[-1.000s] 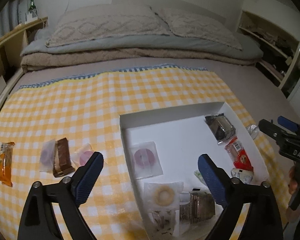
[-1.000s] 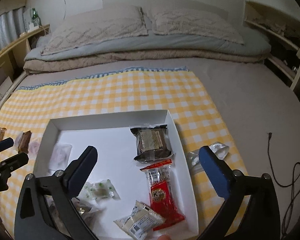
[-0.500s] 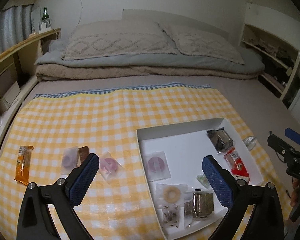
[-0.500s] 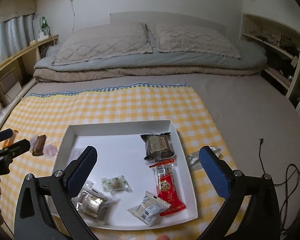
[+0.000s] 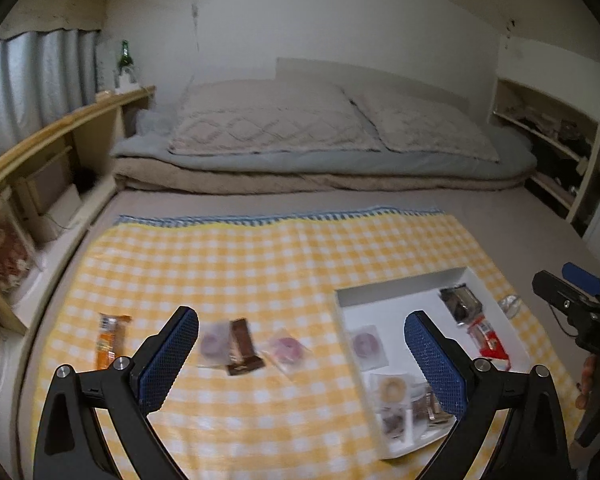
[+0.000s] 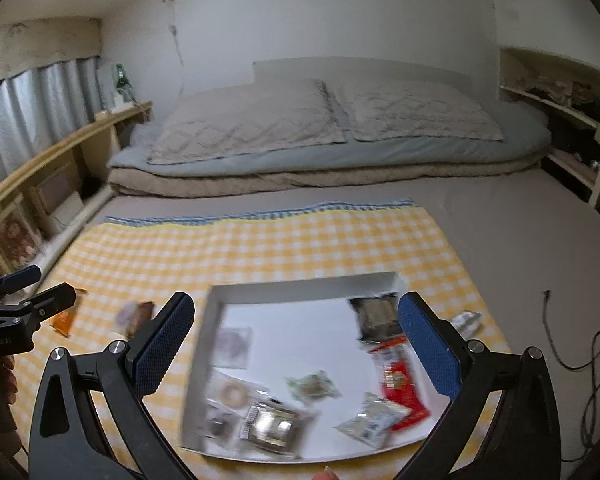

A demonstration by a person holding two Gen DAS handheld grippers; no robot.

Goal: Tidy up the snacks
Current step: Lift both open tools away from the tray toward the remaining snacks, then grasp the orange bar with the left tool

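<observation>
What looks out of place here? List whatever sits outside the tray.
Five snacks lie outside the white tray: an orange bar, two pink ring packets and a brown bar left of it, plus a clear wrapper beyond its right rim.

- My 2 left fingers (image 5: 168, 360) wear rough blue textured pads.
- Checked cloth (image 5: 260, 264) looks matt, woven.
- White tray (image 6: 300, 292): smooth.
- Red packet (image 6: 400, 384): glossy plastic.

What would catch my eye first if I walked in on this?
Probably the yellow checked cloth spread over the bed, with a white tray of wrapped snacks on its right side. A few packets, including an orange one, lie loose to the tray's left.
</observation>
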